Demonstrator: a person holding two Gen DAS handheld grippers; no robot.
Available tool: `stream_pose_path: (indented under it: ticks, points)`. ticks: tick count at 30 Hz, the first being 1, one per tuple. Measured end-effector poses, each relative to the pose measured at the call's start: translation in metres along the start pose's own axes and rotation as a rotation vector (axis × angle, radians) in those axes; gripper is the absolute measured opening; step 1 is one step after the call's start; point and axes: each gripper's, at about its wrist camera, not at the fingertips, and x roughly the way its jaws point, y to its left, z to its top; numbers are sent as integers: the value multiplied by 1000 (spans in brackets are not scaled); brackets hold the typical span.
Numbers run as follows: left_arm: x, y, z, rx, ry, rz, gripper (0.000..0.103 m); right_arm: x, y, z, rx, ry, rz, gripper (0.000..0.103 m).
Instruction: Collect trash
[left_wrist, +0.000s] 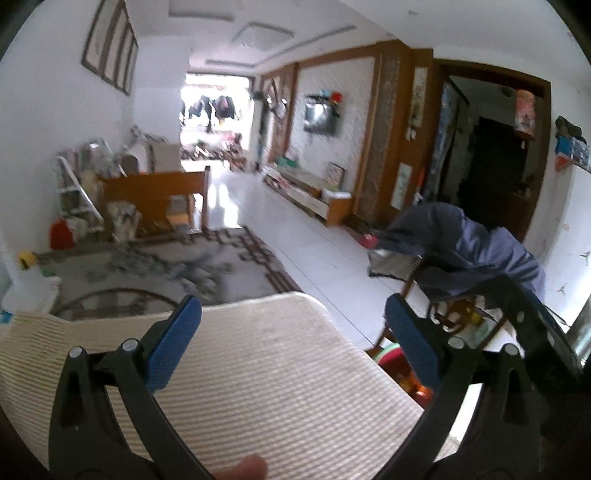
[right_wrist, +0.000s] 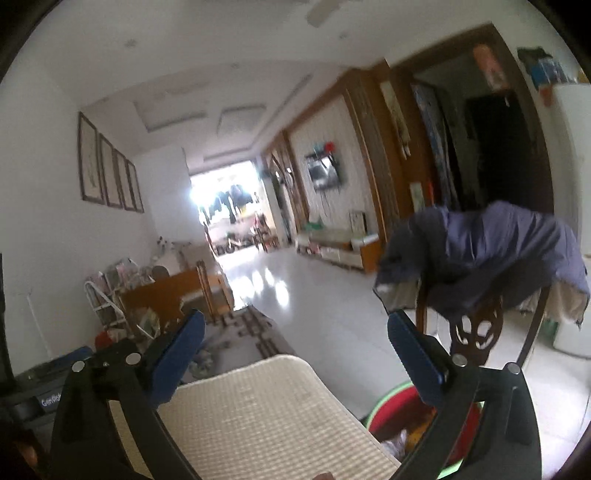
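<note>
My left gripper (left_wrist: 293, 310) is open and empty, its blue pads wide apart above a cream striped mat (left_wrist: 240, 369) on a table. My right gripper (right_wrist: 295, 326) is also open and empty above the same mat (right_wrist: 258, 413). A red bin with a green rim (right_wrist: 402, 410) stands on the floor to the right of the table, with some crumpled trash inside; it shows partly in the left wrist view (left_wrist: 391, 354). No loose trash shows on the mat. Both views are blurred.
A wooden chair draped with a blue jacket (right_wrist: 484, 254) stands to the right, also in the left wrist view (left_wrist: 458, 247). A patterned rug (left_wrist: 166, 262), wooden bench (left_wrist: 155, 195) and white tiled floor (left_wrist: 306, 236) lie ahead. A dark doorway (right_wrist: 498, 147) is at right.
</note>
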Motion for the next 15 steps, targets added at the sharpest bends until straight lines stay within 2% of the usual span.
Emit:
stream_pose_path:
  ticks: [7,15]
  points:
    - [-23,13,-3,41,-39,98,98,5,16,-10,0,87,-36,96]
    - [-29,26,-7,37,-14,87,98,2,31,-25,-5,138,-43,96]
